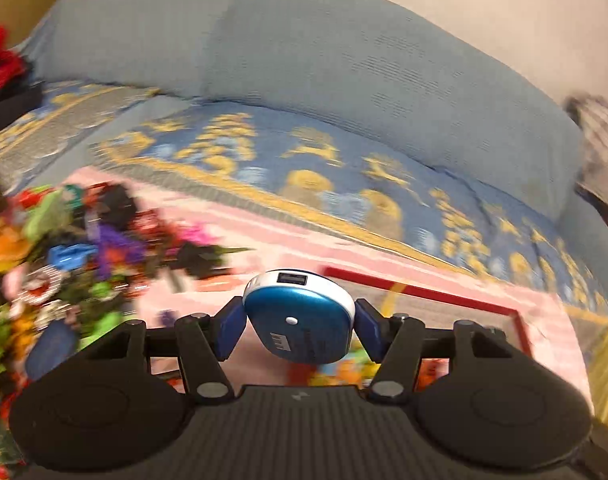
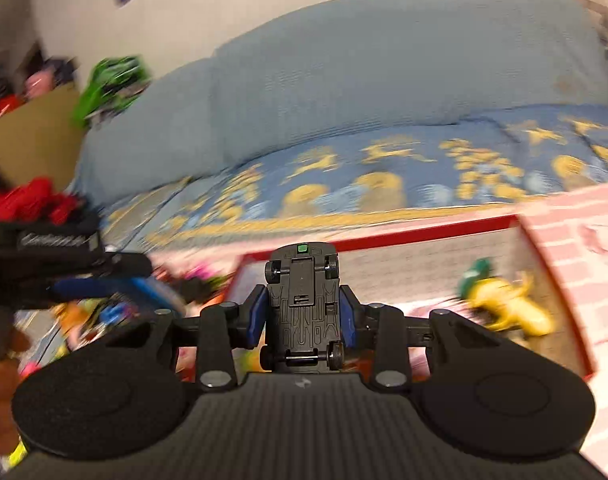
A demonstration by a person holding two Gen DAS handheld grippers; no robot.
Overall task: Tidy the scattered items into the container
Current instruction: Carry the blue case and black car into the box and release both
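Left wrist view: the left tongs (image 1: 300, 320) are gripping a round blue-and-white gadget (image 1: 300, 314) between their blue pads, holding it above the near red-rimmed edge of the pink box (image 1: 423, 292). A blurred heap of toys (image 1: 84, 248) is lying to the left, in front of the blue sofa (image 1: 304, 80).

Right wrist view: the right tongs (image 2: 302, 312) are clamping a black toy car (image 2: 302, 304), underside up, over the box's left edge. A yellow toy (image 2: 507, 304) is lying inside the box. The left tongs are showing at the left, blurred.
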